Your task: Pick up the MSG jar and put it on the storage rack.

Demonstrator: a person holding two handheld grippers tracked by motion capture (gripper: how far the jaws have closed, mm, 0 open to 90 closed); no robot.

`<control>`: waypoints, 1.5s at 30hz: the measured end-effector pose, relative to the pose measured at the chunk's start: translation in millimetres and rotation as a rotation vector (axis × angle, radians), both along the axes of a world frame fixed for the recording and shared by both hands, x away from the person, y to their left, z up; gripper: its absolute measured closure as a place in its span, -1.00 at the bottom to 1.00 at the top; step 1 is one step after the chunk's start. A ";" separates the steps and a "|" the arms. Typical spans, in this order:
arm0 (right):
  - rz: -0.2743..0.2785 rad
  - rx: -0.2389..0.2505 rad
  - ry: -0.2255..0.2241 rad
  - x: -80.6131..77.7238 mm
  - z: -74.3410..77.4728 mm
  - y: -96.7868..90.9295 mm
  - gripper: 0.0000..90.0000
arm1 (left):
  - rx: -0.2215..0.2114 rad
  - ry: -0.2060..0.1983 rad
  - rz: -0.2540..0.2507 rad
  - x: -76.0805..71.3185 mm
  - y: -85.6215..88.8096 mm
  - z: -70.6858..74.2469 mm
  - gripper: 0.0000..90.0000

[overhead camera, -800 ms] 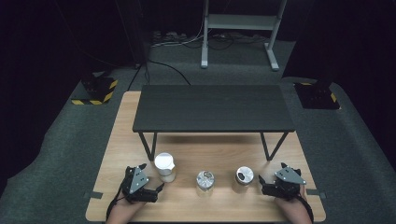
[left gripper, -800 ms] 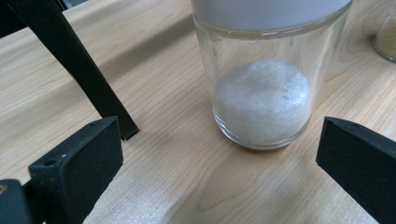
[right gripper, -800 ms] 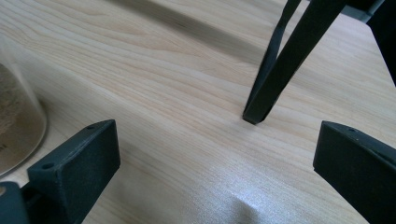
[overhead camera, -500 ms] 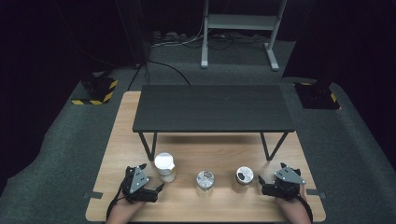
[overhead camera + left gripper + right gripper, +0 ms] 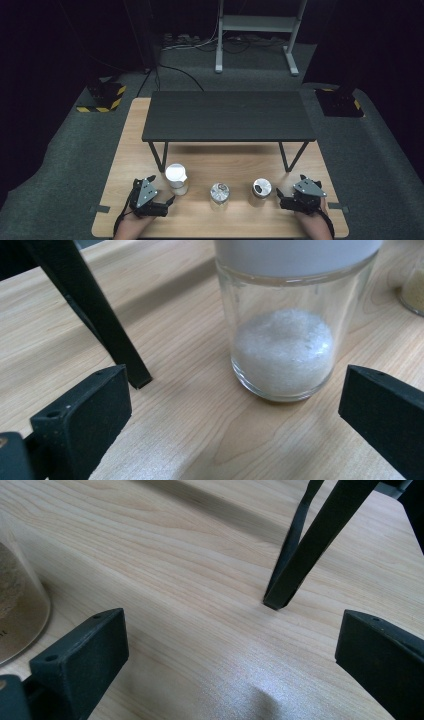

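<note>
**Jar dead ahead, jaws wide**

My left gripper (image 5: 159, 192) rests on the table (image 5: 240, 222), spread wide and empty. The white-lidded jar (image 5: 285, 335) stands at my one o'clock, just beyond the tips, untouched. My right gripper (image 5: 281, 194) gapes too.

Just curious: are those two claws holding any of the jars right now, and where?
No. Left claw and right claw are open and empty; the white-lidded jar stands untouched ahead.
</note>
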State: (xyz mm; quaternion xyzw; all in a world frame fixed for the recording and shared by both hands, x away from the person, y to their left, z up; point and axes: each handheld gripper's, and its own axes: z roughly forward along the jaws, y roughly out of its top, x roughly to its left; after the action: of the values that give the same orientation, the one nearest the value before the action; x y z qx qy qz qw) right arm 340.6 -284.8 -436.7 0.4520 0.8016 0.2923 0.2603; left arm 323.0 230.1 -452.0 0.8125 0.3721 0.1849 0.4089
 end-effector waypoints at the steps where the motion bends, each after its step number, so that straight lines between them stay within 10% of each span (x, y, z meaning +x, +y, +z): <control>1: 0.000 0.000 0.000 0.0 0.0 0.0 -1.00 | 0.000 0.000 0.000 0.0 0.0 0.0 -0.98; 25: -0.023 0.030 -0.001 0.6 0.7 -3.4 -1.00 | -0.124 -0.047 -0.026 -7.4 -20.4 24.7 -0.99; 45: -0.012 0.037 0.010 1.4 0.5 -3.7 -1.00 | -0.124 -0.089 -0.013 2.0 -39.9 25.5 -0.99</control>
State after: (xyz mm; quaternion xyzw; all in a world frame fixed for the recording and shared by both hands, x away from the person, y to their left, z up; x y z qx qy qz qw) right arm 342.0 -288.5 -436.2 0.4630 0.7947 0.3030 0.2495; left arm 325.0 190.3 -426.5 0.7790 0.3589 0.1947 0.4759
